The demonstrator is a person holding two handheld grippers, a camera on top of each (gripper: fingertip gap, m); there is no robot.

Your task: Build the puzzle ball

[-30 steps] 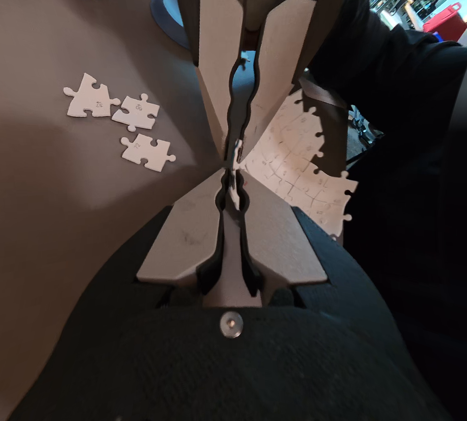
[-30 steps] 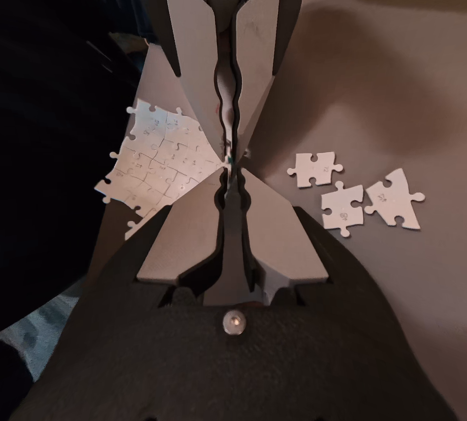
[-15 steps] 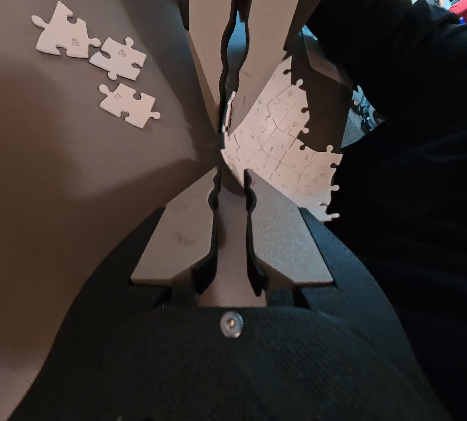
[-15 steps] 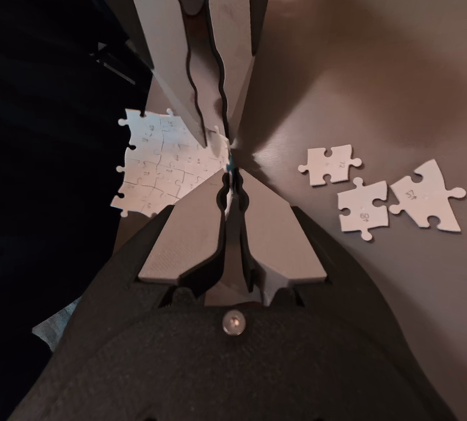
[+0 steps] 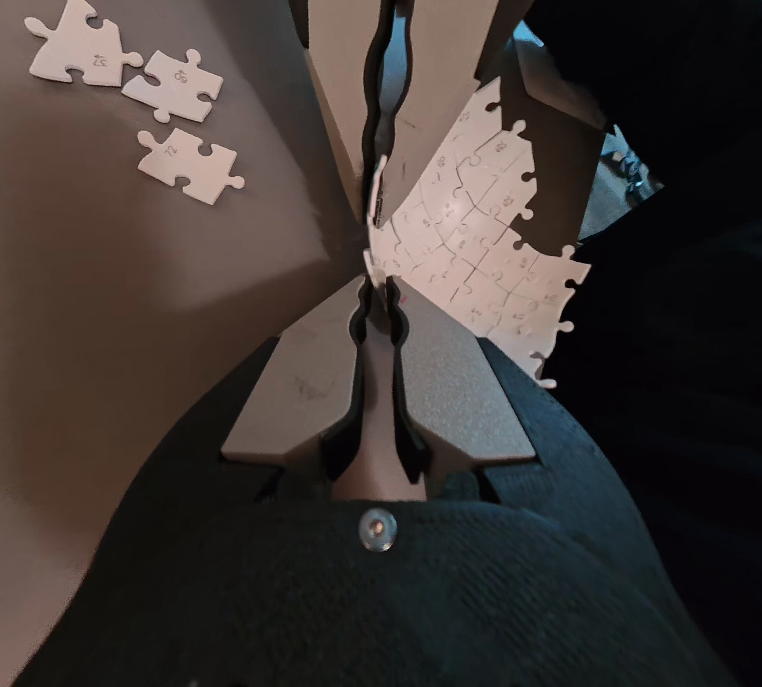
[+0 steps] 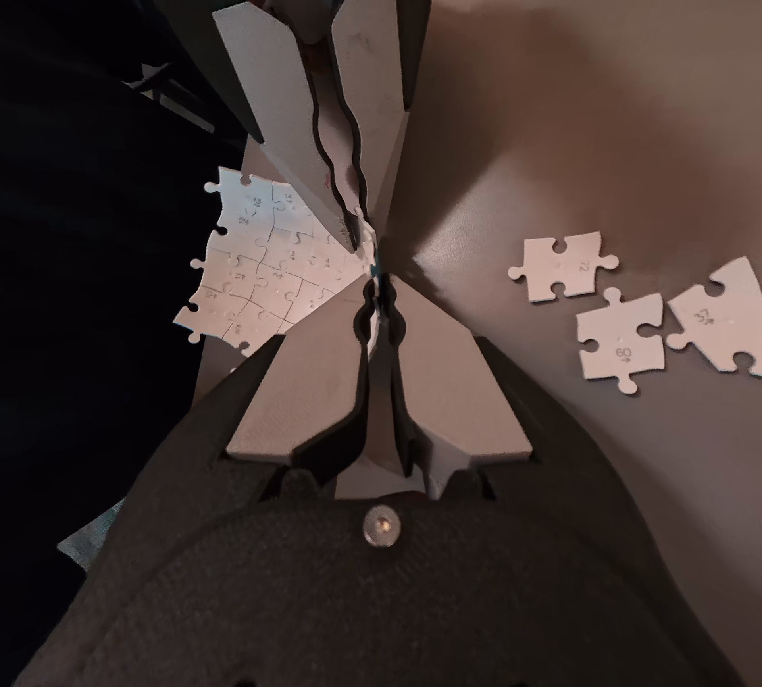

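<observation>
- Left wrist view: my left gripper (image 5: 377, 283) has its fingers pinched on the near edge of the curved puzzle section (image 5: 474, 238), held above the grey table (image 5: 123, 255). The right gripper (image 5: 376, 209) opposite clamps the same edge. Three loose pieces (image 5: 173, 90) lie flat, far left.
- Right wrist view: my right gripper (image 6: 377, 283) nips the section (image 6: 255, 275); the left gripper (image 6: 359, 238) meets it tip to tip. Loose pieces (image 6: 618, 333) lie right.

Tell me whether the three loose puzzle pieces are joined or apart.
Apart. The three loose pieces lie flat on the table, close beside each other, none locked together.
</observation>
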